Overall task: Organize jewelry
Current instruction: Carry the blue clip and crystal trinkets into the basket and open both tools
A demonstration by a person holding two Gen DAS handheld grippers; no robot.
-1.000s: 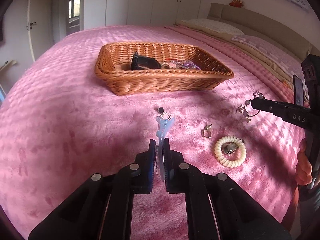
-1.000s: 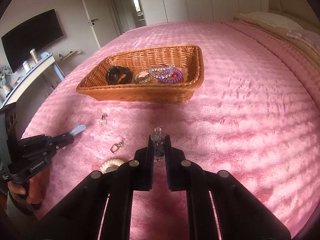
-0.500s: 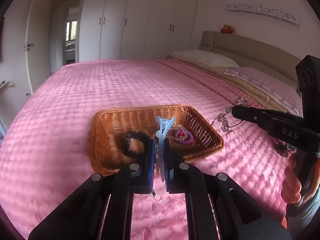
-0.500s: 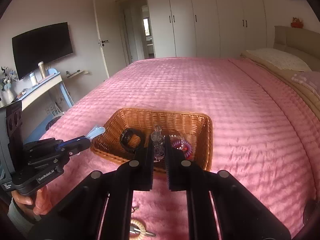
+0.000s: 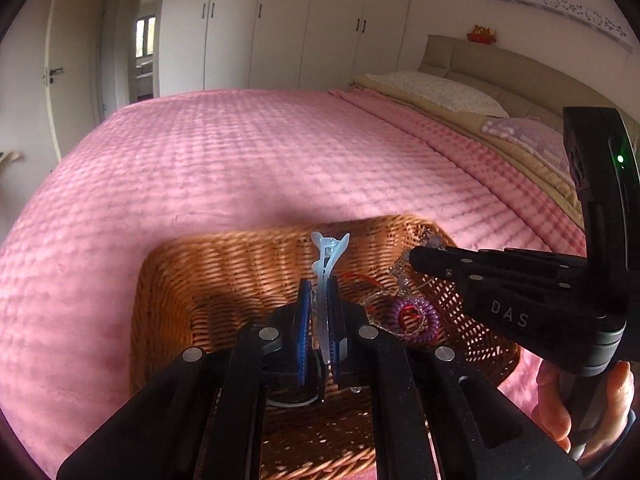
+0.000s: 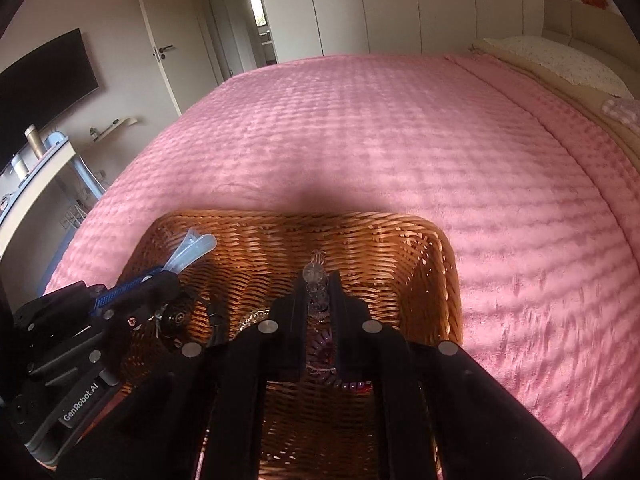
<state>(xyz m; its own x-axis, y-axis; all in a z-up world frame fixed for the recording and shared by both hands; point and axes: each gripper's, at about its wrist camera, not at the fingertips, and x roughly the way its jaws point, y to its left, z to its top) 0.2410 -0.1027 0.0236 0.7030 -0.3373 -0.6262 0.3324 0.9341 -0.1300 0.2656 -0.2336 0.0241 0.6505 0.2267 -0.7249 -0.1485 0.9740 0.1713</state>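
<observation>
A wicker basket (image 5: 168, 280) (image 6: 424, 264) lies on the pink bed, right under both grippers. My left gripper (image 5: 320, 312) (image 6: 160, 276) is shut on a pale blue hair clip (image 5: 326, 256) (image 6: 192, 250), which sticks up over the basket's inside. My right gripper (image 6: 318, 296) (image 5: 412, 258) is shut on a clear beaded bracelet (image 6: 316, 280) (image 5: 400, 276), hanging over the basket's right half. A purple spiral hair tie (image 5: 416, 320) and a black item (image 6: 176, 316) lie on the basket floor.
The pink bedspread (image 5: 240, 168) stretches far beyond the basket. Pillows (image 5: 436, 90) and a beige headboard (image 5: 500, 68) are at the right. Wardrobes (image 5: 280, 20) line the far wall. A desk (image 6: 32, 176) and a dark screen (image 6: 44, 72) stand left of the bed.
Both grippers have travelled forward from the open bedspread to over the basket, carrying the clip and the bracelet. The loose pieces on the bedspread have dropped out of view.
</observation>
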